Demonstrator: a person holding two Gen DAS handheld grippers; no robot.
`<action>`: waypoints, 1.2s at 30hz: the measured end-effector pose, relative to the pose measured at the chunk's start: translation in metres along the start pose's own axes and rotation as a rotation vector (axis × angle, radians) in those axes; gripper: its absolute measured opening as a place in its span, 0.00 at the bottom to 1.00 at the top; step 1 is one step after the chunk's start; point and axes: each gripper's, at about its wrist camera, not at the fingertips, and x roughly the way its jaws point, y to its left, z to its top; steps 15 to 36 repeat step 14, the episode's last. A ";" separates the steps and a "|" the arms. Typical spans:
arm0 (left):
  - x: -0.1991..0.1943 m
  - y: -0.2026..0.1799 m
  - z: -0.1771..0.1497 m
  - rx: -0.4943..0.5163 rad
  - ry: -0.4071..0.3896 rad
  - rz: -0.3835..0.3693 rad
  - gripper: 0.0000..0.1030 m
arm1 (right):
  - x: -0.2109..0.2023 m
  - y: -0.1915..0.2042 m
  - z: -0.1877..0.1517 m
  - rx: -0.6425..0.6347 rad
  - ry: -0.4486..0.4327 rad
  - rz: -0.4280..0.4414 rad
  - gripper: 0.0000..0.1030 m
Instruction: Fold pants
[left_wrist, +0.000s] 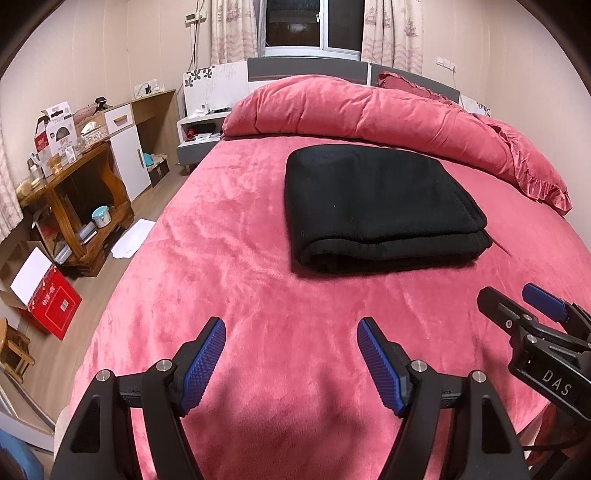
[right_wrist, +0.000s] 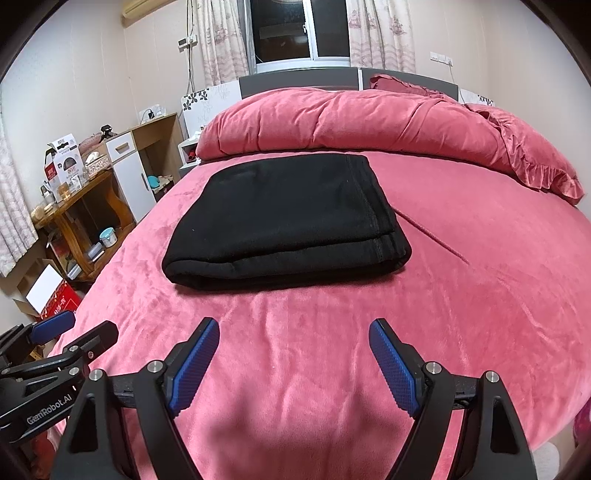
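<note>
So the black pants (left_wrist: 380, 206) are sitting folded into a thick rectangle on the pink plush bedspread (left_wrist: 221, 266), roughly mid-bed, just in front of the rolled-up pink duvet (left_wrist: 369, 110) at the headboard end. Layered edges face the cameras, with a stitched hem running down the right side.

Both tools hang over the bedspread near the foot of the bed, well short of the pants. Left gripper (left_wrist: 291, 363) has its blue pads spread wide with nothing between them, and the right gripper (right_wrist: 293, 363) is the same, wide apart and empty. They're side by side, each peeking into the other's view. A cluttered wooden shelf (left_wrist: 74, 206) stands against the left wall.
</note>
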 end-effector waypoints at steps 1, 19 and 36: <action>0.001 0.000 0.000 0.001 0.003 0.001 0.73 | 0.000 0.000 0.000 0.002 0.001 0.000 0.81; 0.015 -0.003 -0.002 0.004 0.055 -0.004 0.73 | 0.008 -0.004 -0.003 0.012 0.025 -0.005 0.81; 0.015 -0.003 -0.002 0.004 0.055 -0.004 0.73 | 0.008 -0.004 -0.003 0.012 0.025 -0.005 0.81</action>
